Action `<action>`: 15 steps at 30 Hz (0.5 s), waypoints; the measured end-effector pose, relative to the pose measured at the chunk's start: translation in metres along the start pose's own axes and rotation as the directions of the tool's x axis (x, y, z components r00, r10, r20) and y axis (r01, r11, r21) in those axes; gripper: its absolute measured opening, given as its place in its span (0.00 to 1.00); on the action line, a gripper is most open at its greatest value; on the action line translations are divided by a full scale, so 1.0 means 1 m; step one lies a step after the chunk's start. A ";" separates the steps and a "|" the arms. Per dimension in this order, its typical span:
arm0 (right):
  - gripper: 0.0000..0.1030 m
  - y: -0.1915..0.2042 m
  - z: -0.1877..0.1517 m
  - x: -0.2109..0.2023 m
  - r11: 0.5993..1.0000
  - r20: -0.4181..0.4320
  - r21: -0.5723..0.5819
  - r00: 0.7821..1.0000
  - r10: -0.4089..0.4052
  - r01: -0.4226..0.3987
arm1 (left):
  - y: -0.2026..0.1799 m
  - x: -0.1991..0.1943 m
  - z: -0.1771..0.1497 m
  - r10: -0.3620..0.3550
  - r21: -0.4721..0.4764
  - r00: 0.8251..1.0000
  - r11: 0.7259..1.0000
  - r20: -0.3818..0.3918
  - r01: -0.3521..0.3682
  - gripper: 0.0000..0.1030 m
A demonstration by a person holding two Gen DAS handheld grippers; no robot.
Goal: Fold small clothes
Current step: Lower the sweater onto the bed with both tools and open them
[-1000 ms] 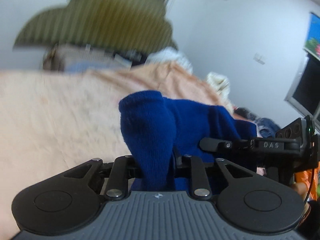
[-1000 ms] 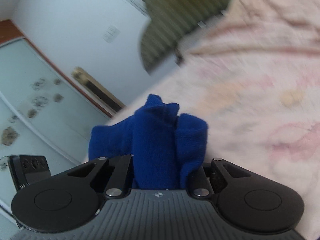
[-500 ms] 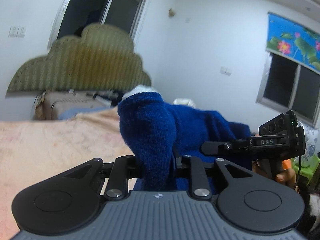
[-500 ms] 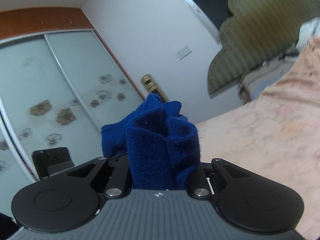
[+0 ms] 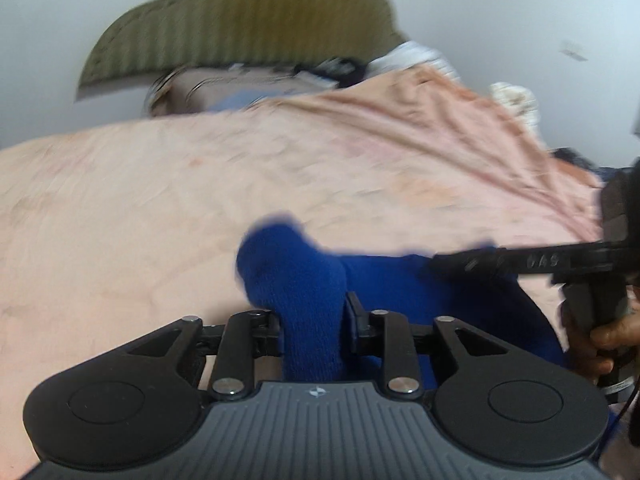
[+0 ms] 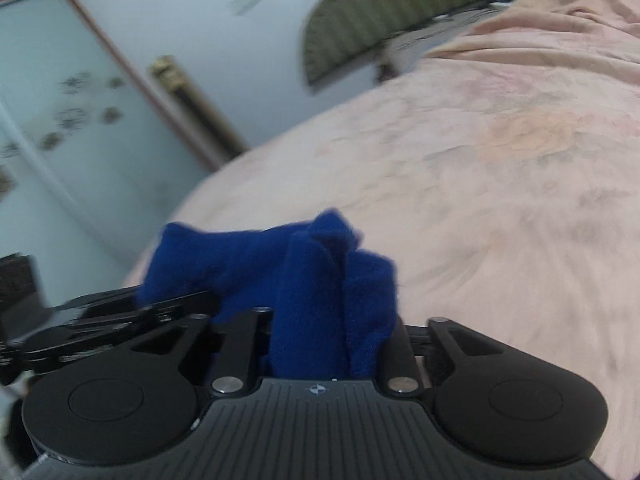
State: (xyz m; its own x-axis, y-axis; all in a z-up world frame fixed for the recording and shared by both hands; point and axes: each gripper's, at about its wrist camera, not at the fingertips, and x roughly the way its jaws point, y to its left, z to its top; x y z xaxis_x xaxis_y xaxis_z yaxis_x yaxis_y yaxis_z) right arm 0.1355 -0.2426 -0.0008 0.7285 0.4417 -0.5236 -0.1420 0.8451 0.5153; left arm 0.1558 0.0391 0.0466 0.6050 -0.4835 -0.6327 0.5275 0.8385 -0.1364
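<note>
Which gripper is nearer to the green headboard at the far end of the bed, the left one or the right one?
I cannot tell. Both the left gripper and the right gripper have the blue garment between their opening jaws, low over the pink bedspread, and the headboard is far from both.

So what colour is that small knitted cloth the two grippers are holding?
The small knitted cloth is deep royal blue all over, with no pattern; the right wrist view shows it best.

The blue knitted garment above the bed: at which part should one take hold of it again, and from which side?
Probably at the two top corners of the blue knitted garment, each approached from the near side, fingers along the cloth. It bunches there between the fingers of the left gripper and the right gripper, whose jaws are opening, over the pink bedcover.
</note>
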 end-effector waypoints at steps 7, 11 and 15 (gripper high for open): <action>0.46 0.014 -0.011 -0.056 0.913 0.243 -0.119 0.903 -0.355 0.391 | -0.002 -0.047 -0.006 0.104 -0.024 0.990 0.994 0.097 -0.102 0.28; 0.44 0.049 -0.033 -0.067 0.945 0.021 -0.327 1.000 -0.006 0.012 | -0.037 -0.043 -0.015 0.059 0.082 0.993 0.994 0.098 -0.067 0.42; 0.46 0.054 -0.051 -0.043 0.884 -0.053 -0.433 0.974 -0.221 0.177 | -0.024 -0.004 -0.024 0.196 0.106 0.981 0.975 0.000 -0.195 0.45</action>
State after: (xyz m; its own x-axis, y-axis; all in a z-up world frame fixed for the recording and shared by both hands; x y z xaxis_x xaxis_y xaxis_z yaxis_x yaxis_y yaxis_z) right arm 0.0627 -0.2005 0.0149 0.7054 0.2589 -0.6598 -0.2867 0.9556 0.0685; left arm 0.1260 0.0267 0.0338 0.6964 -0.3095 -0.6475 0.4595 0.8853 0.0711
